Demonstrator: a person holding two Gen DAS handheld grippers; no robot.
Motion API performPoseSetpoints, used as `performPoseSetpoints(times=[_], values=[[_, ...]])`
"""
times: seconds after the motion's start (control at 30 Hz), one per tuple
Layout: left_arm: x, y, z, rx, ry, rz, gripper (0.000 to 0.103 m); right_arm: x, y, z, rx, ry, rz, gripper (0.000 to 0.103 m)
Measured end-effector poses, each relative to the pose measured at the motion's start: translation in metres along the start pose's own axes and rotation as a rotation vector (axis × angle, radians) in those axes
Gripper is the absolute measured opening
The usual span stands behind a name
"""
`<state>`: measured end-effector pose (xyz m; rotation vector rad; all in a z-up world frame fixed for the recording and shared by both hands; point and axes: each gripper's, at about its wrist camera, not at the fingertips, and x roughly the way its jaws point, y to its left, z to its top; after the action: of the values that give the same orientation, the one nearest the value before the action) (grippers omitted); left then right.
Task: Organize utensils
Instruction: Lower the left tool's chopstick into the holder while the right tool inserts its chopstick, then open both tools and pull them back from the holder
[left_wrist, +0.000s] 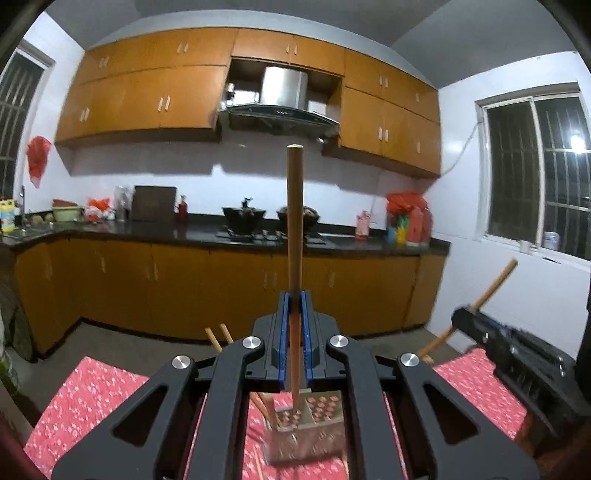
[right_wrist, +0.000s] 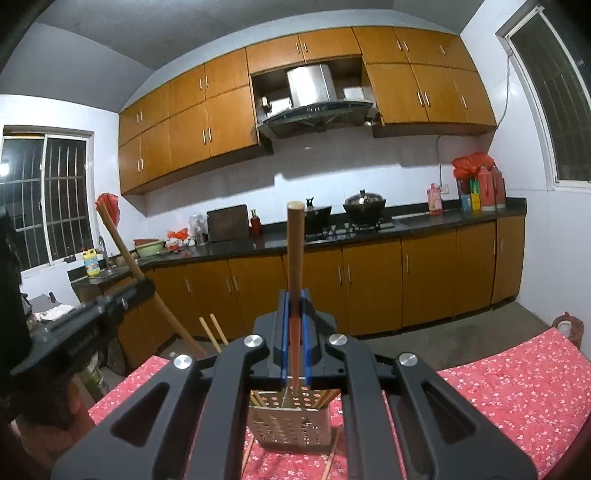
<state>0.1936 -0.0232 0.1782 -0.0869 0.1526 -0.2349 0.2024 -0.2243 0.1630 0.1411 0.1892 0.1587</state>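
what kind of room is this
A home kitchen: wooden cabinets over a dark counter, a range hood, and pots on a gas stove.

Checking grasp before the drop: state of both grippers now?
Left gripper: shut on a wooden chopstick, standing upright.
Right gripper: shut on a second wooden chopstick, also upright.

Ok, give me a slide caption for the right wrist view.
Right gripper shut on a chopstick above the perforated holder on a red floral cloth.
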Motion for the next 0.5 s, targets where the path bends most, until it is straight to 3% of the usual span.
performPoseSetpoints(times=[0.4,0.47,0.5], values=[[0.044,0.008,-0.042,-0.061,0.141,-0.012,0.009,0.039,-0.003,-0.026,0.026,0.124,0.01,0.011],[0.041,0.009,-0.042,-0.055,0.138,-0.016,0.019,0.036,-0.002,-0.026,0.023,0.115,0.008,0.021],[0.038,0.01,-0.042,-0.057,0.133,-0.015,0.034,0.035,-0.002,-0.027,0.025,0.109,0.005,0.027]])
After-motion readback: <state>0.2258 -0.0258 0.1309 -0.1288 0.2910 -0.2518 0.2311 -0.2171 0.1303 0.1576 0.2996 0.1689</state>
